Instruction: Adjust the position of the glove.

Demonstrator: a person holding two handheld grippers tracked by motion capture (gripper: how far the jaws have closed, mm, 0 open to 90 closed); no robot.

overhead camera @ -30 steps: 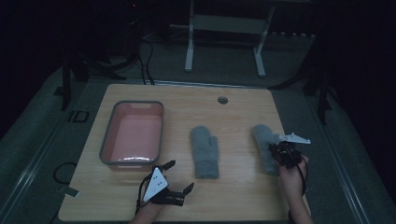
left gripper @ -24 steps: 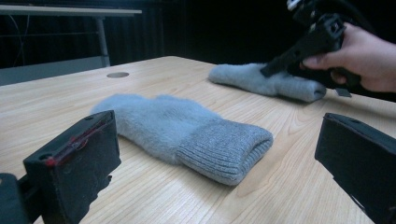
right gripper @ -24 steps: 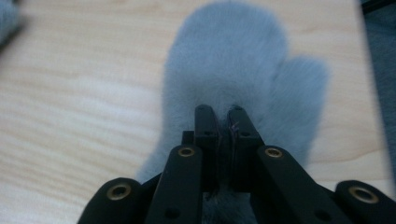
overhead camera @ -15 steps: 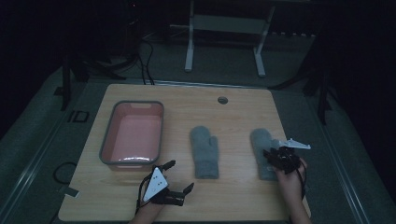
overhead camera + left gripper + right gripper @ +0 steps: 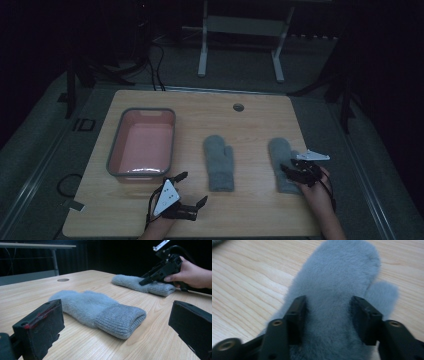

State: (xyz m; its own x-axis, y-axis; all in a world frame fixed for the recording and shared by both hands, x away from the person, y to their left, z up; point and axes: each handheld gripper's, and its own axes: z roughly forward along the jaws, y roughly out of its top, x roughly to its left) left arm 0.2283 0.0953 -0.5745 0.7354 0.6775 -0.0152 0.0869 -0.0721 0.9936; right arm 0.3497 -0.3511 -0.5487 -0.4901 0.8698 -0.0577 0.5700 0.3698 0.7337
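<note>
Lowered since a second ago: right gripper (image 5: pixel 291 171), now down on the right mitten (image 5: pixel 281 159), jaws just been opening from shut and standing part-spread with the fleece between them. Looks like the pads (image 5: pixel 298 312) press into the pile on both sides, though hard to tell in the right gripper view whether that is a real hold or mere contact. Unmoved on the wood: that mitten, lying flat at the right of the table (image 5: pixel 260 112), cuff toward the near edge, thumb on its right as seen along the jaws.

Kept in place at the near edge: left gripper (image 5: pixel 192 189), jaws wide apart, nothing between them, resting low over bare wood. Beyond it, in the left gripper view, the middle mitten (image 5: pixel 100 310), flat, cuff nearest, just ahead of the jaws and not touching them. Far left of that, well apart: pink bin (image 5: pixel 119 150), near the left edge.
</note>
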